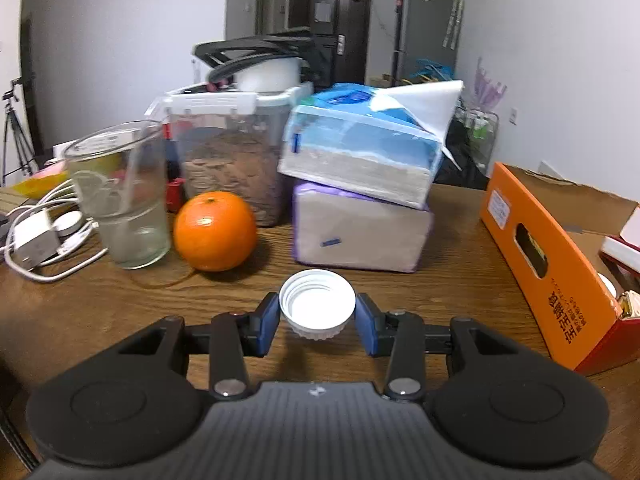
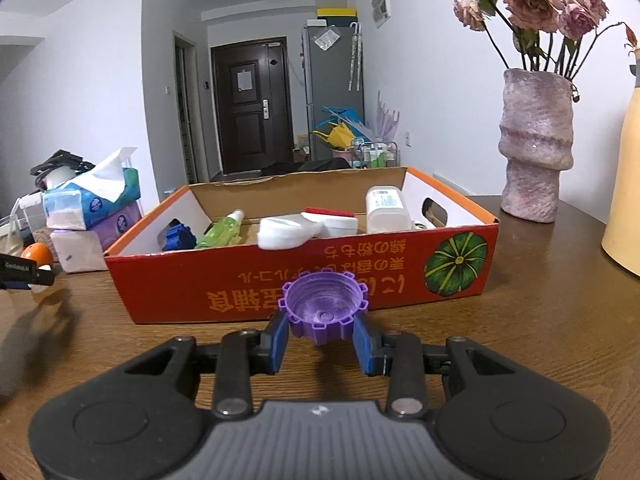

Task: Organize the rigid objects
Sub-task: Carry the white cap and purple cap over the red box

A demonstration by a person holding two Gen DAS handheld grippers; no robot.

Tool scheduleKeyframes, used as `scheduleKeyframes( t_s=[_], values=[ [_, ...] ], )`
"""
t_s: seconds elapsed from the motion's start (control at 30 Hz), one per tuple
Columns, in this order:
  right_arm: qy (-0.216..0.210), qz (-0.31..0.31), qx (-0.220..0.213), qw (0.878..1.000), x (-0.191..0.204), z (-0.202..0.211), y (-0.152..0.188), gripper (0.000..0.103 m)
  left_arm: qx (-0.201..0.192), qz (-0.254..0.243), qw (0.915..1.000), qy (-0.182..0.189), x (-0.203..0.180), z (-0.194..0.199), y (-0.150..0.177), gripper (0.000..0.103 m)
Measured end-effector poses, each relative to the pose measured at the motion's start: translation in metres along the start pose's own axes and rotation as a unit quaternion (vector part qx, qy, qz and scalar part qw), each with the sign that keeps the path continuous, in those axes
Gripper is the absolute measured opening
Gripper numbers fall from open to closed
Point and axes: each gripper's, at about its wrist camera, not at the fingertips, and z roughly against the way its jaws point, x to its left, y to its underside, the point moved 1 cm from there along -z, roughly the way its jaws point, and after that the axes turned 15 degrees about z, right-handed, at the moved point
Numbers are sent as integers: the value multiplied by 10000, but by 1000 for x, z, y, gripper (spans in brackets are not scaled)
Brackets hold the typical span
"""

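My left gripper (image 1: 317,315) is shut on a white ribbed bottle cap (image 1: 317,304), held open side up just above the wooden table (image 1: 100,312). My right gripper (image 2: 322,330) is shut on a purple notched cap (image 2: 323,307), held open side up in front of the orange-red cardboard box (image 2: 280,280). The box holds a green spray bottle (image 2: 222,230), a blue object (image 2: 178,237), white containers (image 2: 306,228) and a white bottle (image 2: 386,210). The box's orange side shows at the right of the left wrist view (image 1: 548,272).
An orange (image 1: 215,231), a glass of water (image 1: 122,196), a charger with white cables (image 1: 36,240), a clear lidded container (image 1: 232,160) and stacked tissue packs (image 1: 360,192) stand ahead of the left gripper. A vase of dried roses (image 2: 536,152) stands right of the box.
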Motion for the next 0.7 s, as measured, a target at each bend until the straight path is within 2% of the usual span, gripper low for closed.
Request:
scheduleKeyframes(
  t_s=[0.2,0.7],
  values=[
    [-130,74,-125,9998,5,7,-1,34,-165,57,9998,-135,7,24,8,41],
    [-417,289,-478,9976,13,33,-2,34,-366,64,9992,-143,-6,88,50,41]
  ],
)
